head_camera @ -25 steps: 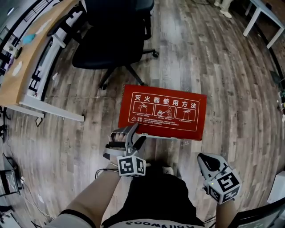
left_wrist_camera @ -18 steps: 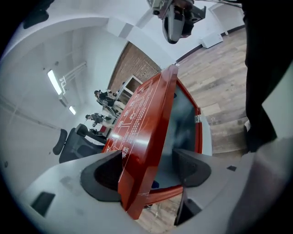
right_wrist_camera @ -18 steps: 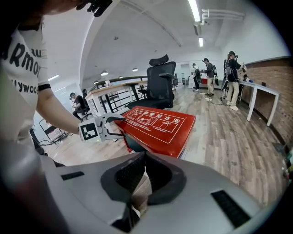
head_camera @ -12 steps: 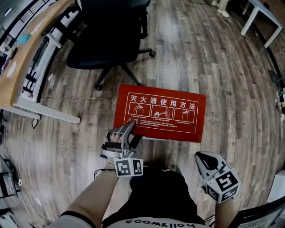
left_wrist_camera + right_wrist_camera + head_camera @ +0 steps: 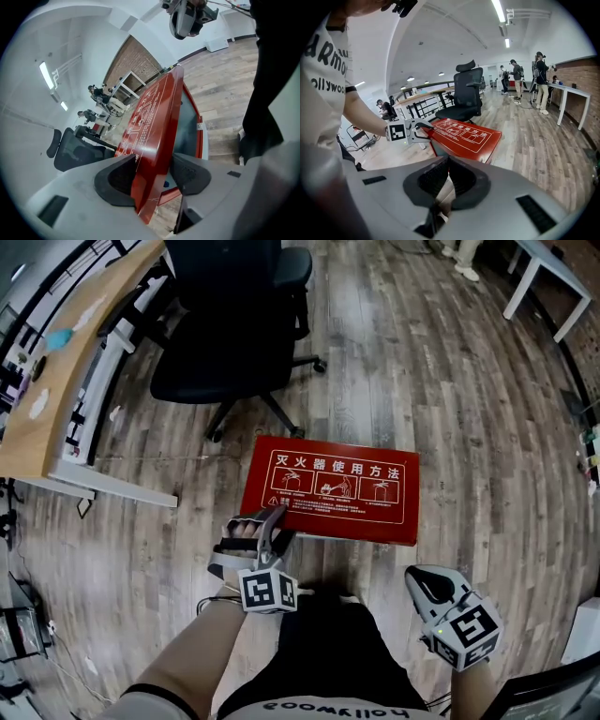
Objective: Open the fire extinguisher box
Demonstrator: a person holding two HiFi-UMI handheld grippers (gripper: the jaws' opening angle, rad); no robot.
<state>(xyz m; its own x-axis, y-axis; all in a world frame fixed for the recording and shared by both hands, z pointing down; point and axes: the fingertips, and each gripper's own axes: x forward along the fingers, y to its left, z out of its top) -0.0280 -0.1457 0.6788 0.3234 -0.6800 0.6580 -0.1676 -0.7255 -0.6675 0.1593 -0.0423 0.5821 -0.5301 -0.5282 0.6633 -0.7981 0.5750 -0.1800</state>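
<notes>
The red fire extinguisher box [image 5: 328, 488] lies flat on the wood floor, its lid printed with white instructions. My left gripper [image 5: 272, 521] is at the lid's near left corner, its jaws closing with the lid edge between them. In the left gripper view the red lid [image 5: 154, 117] runs between both pads of the left gripper [image 5: 152, 176] and stands lifted off the box body, showing the inside. The right gripper view shows the lid [image 5: 466, 133] tilted up, with the left gripper [image 5: 417, 129] on its corner. My right gripper [image 5: 424, 582] hangs shut and empty beside my right leg, its pads together [image 5: 447, 176].
A black office chair [image 5: 234, 324] stands just beyond the box. A wooden desk [image 5: 66, 381] runs along the left. White table legs [image 5: 544, 287] are at the far right. Several people [image 5: 541, 79] stand far off in the room.
The left gripper's jaws have closed in on the lid's corner. The lid's near edge has risen, so its printed face looks flatter from above. The right gripper has barely moved.
</notes>
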